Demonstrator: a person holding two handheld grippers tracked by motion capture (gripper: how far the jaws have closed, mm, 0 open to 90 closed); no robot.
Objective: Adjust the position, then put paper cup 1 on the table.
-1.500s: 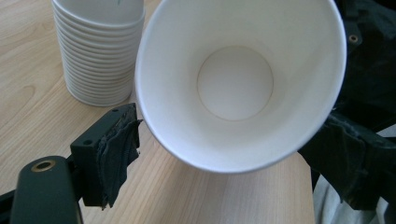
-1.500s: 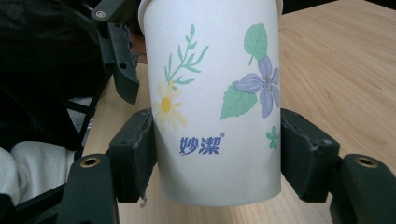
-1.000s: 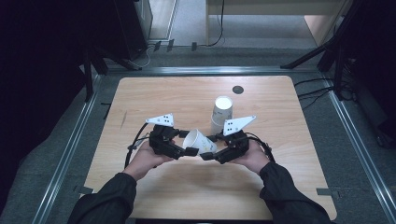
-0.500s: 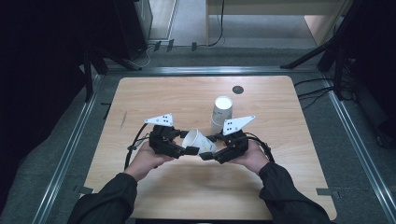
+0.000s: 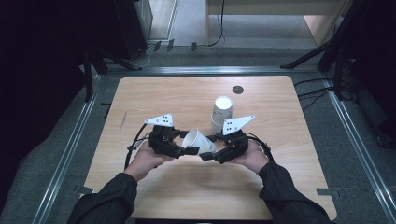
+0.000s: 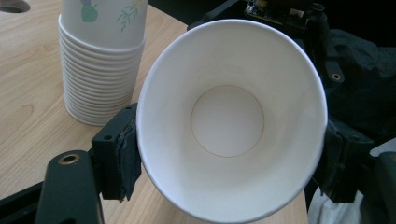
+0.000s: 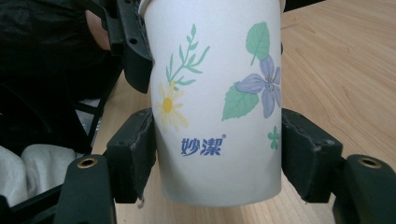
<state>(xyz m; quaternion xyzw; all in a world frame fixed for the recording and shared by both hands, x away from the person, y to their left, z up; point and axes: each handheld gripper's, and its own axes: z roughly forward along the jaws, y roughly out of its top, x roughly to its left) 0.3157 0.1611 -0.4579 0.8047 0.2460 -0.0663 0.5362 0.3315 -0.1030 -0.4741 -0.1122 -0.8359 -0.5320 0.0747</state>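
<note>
Left claw (image 5: 190,150) jaws have just been closing onto the paper cup (image 5: 200,141) rim at frame centre. Right claw (image 5: 208,154), jaws just opening, loosens at its base, apparently handing it over.

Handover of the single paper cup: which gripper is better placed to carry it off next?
Left, probably. The left gripper has just been closing, its pads pressing the rim of the white flower-printed paper cup. The right gripper has been opening; a slight gap shows beside the cup's base. The stack of matching cups stands behind.
</note>
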